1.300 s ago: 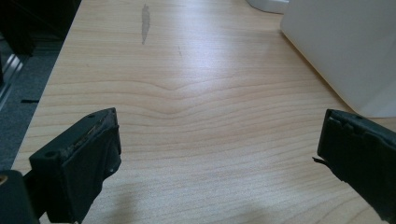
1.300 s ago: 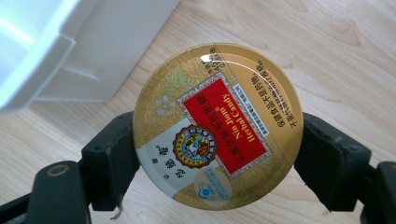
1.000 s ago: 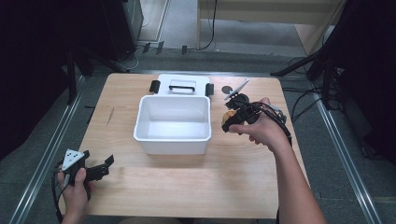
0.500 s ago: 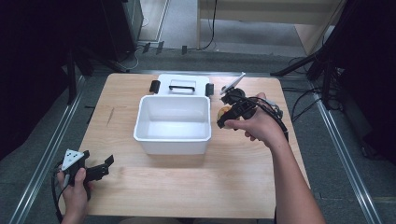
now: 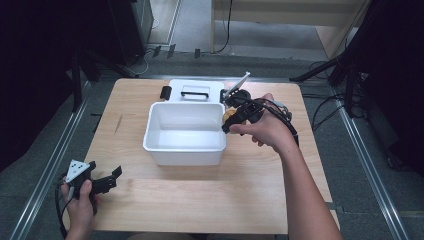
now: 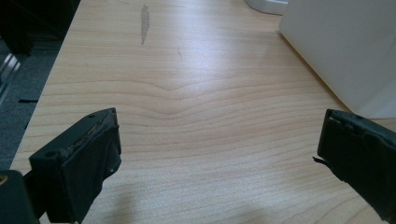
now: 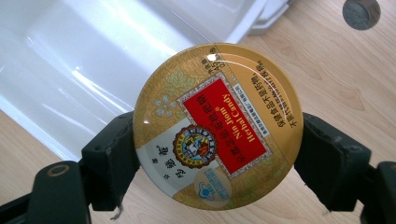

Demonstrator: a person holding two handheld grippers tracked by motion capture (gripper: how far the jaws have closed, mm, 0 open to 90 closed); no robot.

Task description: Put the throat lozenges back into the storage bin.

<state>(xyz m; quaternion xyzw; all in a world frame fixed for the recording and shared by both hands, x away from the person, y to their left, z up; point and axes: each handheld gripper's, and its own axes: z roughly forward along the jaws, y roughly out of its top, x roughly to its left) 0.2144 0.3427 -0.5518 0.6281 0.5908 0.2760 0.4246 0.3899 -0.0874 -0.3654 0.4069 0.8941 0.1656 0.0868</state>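
A round gold candy tin point(image 7: 217, 126) with a red label is clamped between the jaws of my right gripper point(image 5: 231, 118), which is shut on it. It hangs over the right rim of the white plastic bin point(image 5: 185, 147), partly above the bin's inside and partly above the table. The tin point(image 5: 228, 115) looks small and yellowish in the high view. My left gripper point(image 5: 106, 181) rests low over the table's front left corner, open with nothing between its jaws. In the left gripper view the bin's wall point(image 6: 345, 46) stands ahead to the right.
Behind the bin lies its white lid point(image 5: 195, 91) with a dark handle, a black clip point(image 5: 165, 92) at its left. A white stick-like item and a dark round object point(image 5: 239, 92) lie behind my right hand. A small grey disc point(image 7: 360, 13) sits on the wood.
My right gripper has carried the tin leftward from the table's right side to the bin's right rim. The left gripper has stayed put.
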